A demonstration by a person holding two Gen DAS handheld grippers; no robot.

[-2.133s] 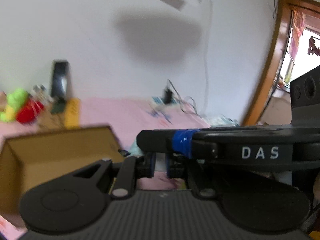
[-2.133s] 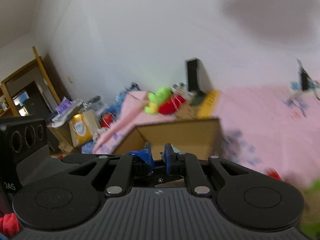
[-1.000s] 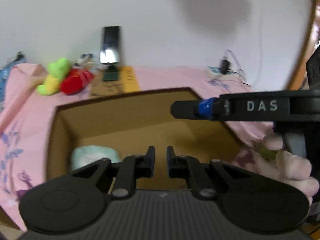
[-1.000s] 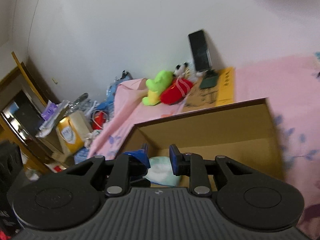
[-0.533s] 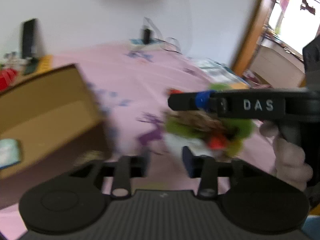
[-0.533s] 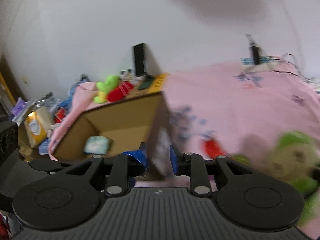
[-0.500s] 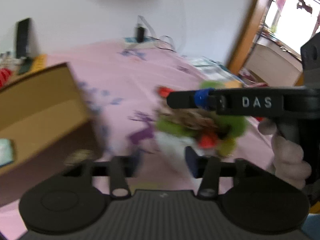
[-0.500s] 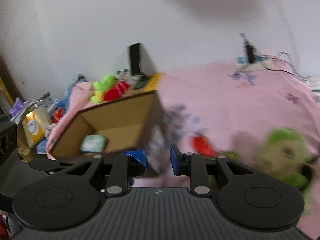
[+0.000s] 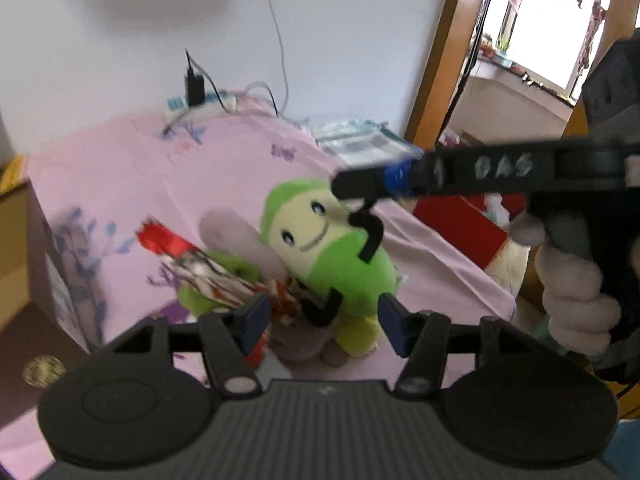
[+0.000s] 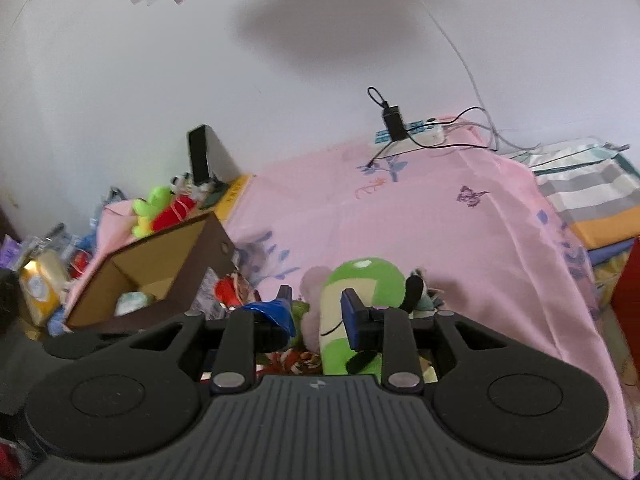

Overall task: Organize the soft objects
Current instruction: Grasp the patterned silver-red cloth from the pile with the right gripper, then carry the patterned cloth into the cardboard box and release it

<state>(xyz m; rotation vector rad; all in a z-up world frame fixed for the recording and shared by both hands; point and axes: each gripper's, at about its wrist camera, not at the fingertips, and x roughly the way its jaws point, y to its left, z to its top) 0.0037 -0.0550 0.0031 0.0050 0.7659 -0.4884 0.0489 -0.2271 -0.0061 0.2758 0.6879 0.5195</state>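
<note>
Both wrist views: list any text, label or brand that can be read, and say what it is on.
"DAS": white letters, blurred, on the right tongs, seen from the left wrist.
Yellow strip by the wall: dark print, too small to read.
Yellow packet at far left: label unreadable.
Nothing else legible.

White wall (image 10: 320, 80) stood beyond the fingers, pink bedsheet (image 10: 400, 220) under them. Wooden door frame (image 9: 440, 60) and bright window (image 9: 540, 20) sat right, power strip (image 10: 412, 130) by the wall.
</note>
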